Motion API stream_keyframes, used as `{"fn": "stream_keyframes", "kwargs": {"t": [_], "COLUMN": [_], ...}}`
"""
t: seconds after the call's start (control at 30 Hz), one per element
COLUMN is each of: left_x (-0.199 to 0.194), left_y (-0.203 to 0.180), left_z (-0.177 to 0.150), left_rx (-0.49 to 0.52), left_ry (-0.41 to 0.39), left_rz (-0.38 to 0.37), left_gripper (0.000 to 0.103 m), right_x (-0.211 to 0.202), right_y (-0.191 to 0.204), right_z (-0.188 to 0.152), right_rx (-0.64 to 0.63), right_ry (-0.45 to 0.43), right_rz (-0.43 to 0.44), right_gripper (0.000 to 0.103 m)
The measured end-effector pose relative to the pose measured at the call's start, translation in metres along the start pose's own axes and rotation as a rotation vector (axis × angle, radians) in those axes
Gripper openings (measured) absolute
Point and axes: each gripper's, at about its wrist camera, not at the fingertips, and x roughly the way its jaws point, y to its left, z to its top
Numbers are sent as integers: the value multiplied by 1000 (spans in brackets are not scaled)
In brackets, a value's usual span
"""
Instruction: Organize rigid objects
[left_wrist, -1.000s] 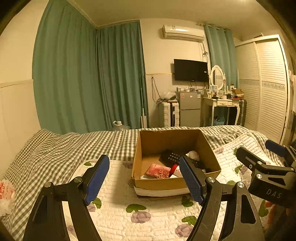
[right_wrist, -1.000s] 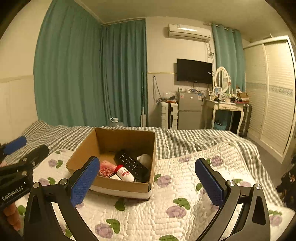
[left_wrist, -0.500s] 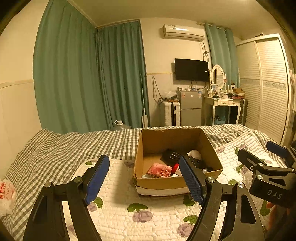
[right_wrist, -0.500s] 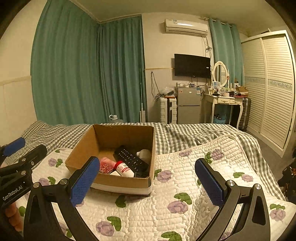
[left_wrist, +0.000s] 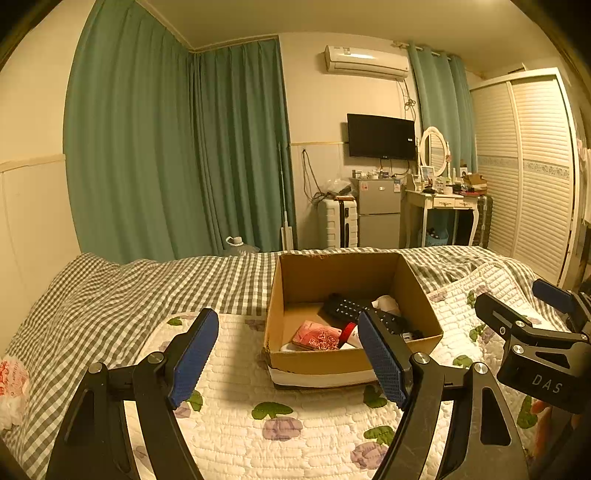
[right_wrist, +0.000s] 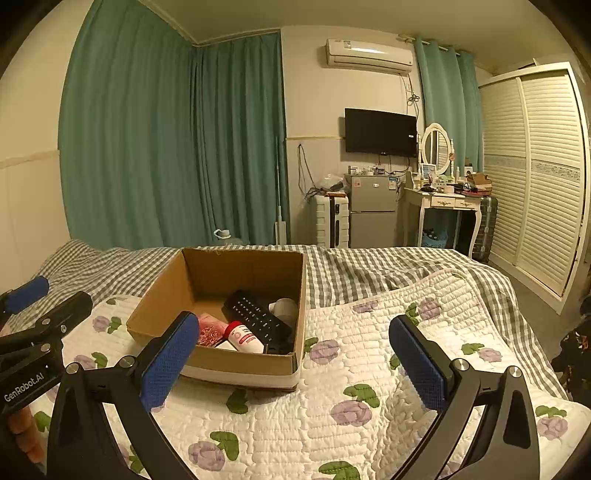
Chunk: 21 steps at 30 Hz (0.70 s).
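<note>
An open cardboard box (left_wrist: 314, 360) (right_wrist: 236, 360) stands on the quilted bed. In it lie a black remote (right_wrist: 256, 319) (left_wrist: 347, 306), a white bottle with a red cap (right_wrist: 243, 336), a red patterned packet (left_wrist: 316, 336) (right_wrist: 210, 330) and a pale round object (right_wrist: 286, 306). My left gripper (left_wrist: 288, 356) is open and empty, above the quilt just in front of the box. My right gripper (right_wrist: 293, 363) is open and empty, in front of the box's right corner. Each gripper shows at the edge of the other's view.
The bed has a floral quilt (right_wrist: 369, 387) over a grey checked cover (left_wrist: 110, 295). A red-and-white plastic bag (left_wrist: 11, 384) lies at the bed's left edge. Beyond the bed are teal curtains, a suitcase, a small fridge (right_wrist: 373, 210), a dressing table and a wardrobe.
Both views have shifted slightly, as if the grippers drew back and rose a little. Both stay open and empty. The box and its contents have not moved.
</note>
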Motion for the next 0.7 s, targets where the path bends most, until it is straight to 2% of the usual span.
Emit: {"fn": "stream_keyframes", "kwargs": {"t": [0.7], "left_x": [0], "left_y": [0], "left_z": [-1], "left_rx": [1], "left_ry": [2], "left_rz": [-2], "left_gripper": [81], "right_x": [0], "right_y": [-1], "right_z": [-2], "right_rx": [-4], "right_ry": [12], "right_rz": [-6], "right_gripper": [103]}}
